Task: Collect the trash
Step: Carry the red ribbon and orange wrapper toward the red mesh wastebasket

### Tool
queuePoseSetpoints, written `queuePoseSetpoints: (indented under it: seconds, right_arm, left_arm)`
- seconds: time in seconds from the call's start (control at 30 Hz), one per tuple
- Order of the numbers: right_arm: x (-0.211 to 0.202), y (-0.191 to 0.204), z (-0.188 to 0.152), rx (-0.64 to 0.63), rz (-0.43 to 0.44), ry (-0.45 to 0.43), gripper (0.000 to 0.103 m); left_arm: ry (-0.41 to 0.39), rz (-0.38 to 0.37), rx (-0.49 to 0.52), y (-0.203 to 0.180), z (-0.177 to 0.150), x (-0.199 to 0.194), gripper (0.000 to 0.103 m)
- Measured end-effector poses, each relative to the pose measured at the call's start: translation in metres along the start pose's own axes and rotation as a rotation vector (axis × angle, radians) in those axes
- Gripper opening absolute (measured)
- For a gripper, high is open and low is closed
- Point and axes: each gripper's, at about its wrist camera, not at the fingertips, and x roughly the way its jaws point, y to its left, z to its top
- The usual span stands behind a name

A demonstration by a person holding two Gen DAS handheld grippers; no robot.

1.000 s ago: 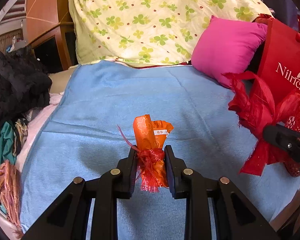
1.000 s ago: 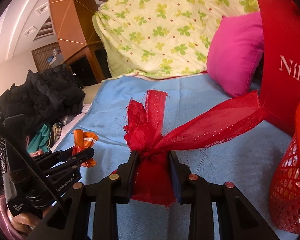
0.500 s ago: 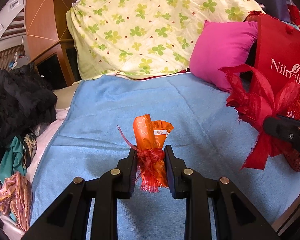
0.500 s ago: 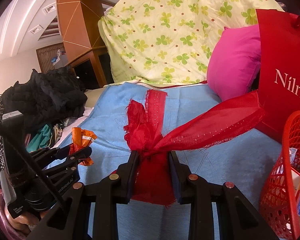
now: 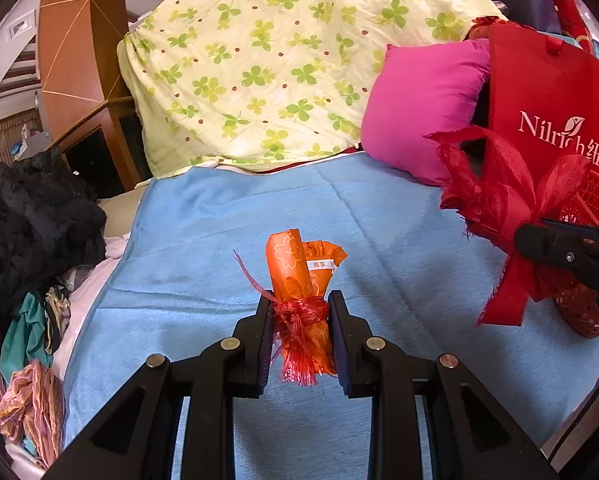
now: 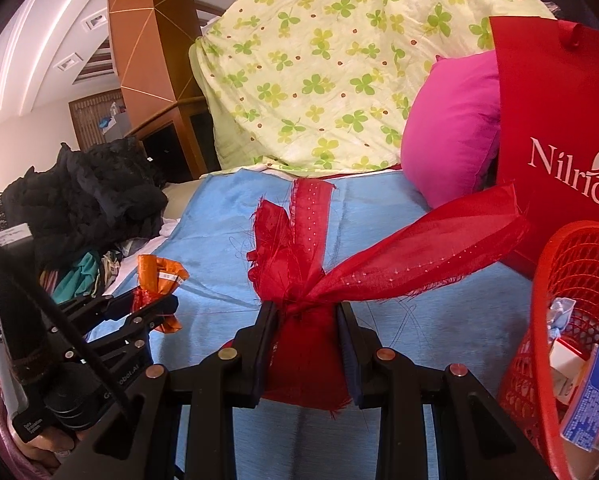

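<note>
Trash sits clamped in both tools above a bed spread with a blue blanket [image 5: 379, 216]. The left gripper [image 5: 301, 320] has its jaws closed on an orange wrapper bundle [image 5: 299, 280], tied round the middle with a frayed red string; the pads press on it at the tie, most of the bundle stands up above the jaws, and its fringed lower end hangs just below them. The bundle is lifted clear of the blanket. The right gripper [image 6: 305, 320] has its jaws nearly together on a wad of red mesh ribbon [image 6: 299, 280]: the bunched knot is squeezed between the pads, one dotted strip rises straight ahead of the jaws, and a long tail fans out to their right toward a red gift bag [image 6: 559, 120].

Just right of the right jaws stands a red plastic basket [image 6: 571, 264], already holding a printed blue packet and some white scraps. In the right wrist view the left gripper [image 6: 155, 304] shows off to the left of the right jaws, with the orange bundle in it.

Beyond both pairs of jaws lie a pink pillow [image 5: 423, 104] and a clover-print quilt [image 5: 283, 60]. Far to their left, a heap of dark clothes [image 5: 31, 216] is piled at the bed's edge.
</note>
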Motion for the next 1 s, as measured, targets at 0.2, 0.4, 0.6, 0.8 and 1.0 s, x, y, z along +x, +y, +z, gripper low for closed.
queuePoseSetpoints:
  seconds: [0.2, 0.4, 0.6, 0.8, 1.0]
  right_arm:
    - [-0.007, -0.008, 0.001, 0.006, -0.006, -0.008, 0.032]
    - [-0.014, -0.016, 0.0, 0.012, -0.016, -0.017, 0.032]
    - [-0.02, -0.024, 0.0, 0.021, -0.023, -0.025, 0.032]
    - [-0.026, -0.027, 0.001, 0.024, -0.026, -0.038, 0.032]
    - [-0.03, -0.031, 0.0, 0.03, -0.031, -0.046, 0.032]
  left_arm:
    - [-0.006, -0.011, 0.013, -0.009, 0.004, 0.001, 0.028]
    - [-0.01, -0.025, 0.032, -0.021, 0.007, 0.002, 0.028]
    - [-0.013, -0.039, 0.046, -0.033, 0.01, 0.002, 0.028]
    - [-0.017, -0.051, 0.058, -0.042, 0.011, 0.002, 0.028]
    - [-0.016, -0.056, 0.07, -0.049, 0.011, 0.001, 0.028]
